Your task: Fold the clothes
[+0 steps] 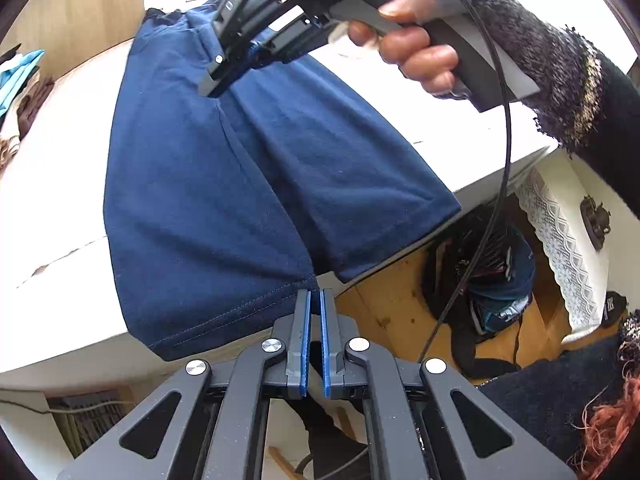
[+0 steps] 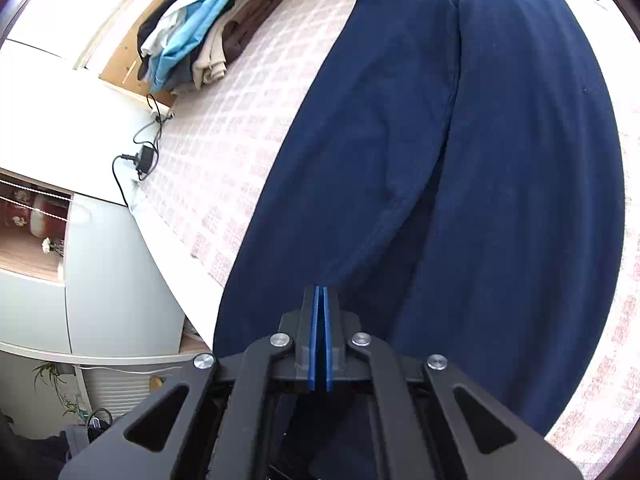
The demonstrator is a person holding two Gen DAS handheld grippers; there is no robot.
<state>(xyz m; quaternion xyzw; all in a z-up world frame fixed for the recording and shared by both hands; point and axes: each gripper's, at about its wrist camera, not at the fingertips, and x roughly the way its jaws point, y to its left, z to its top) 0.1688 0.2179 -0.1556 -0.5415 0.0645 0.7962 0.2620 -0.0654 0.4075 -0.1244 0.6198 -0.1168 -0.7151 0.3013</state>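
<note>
The left gripper (image 1: 316,300) is pinching the stitched hem of a navy blue T-shirt (image 1: 224,184) at the near edge of the bed (image 1: 52,184), its blue-padded fingers nearly closed with only a thin gap at the hem. The right gripper (image 2: 320,300) is clamping a gathered ridge of the same shirt farther up, its pads pressed tight together; in the left view a person's hand (image 1: 416,52) in a dark fuzzy sleeve is squeezing its grey handle.

The shirt is lying lengthwise across the pale checked bedspread (image 2: 240,120), its lower part spilling over the mattress edge, with one long crease running down its middle.

The knit looks soft, matte and limp, so I judge the hem could be slipping out of the left pinch if the two grips pull apart, and the overhanging part could drag the cloth off the bed. A pile of folded clothes (image 2: 200,32) is sitting well apart at the far corner.
</note>
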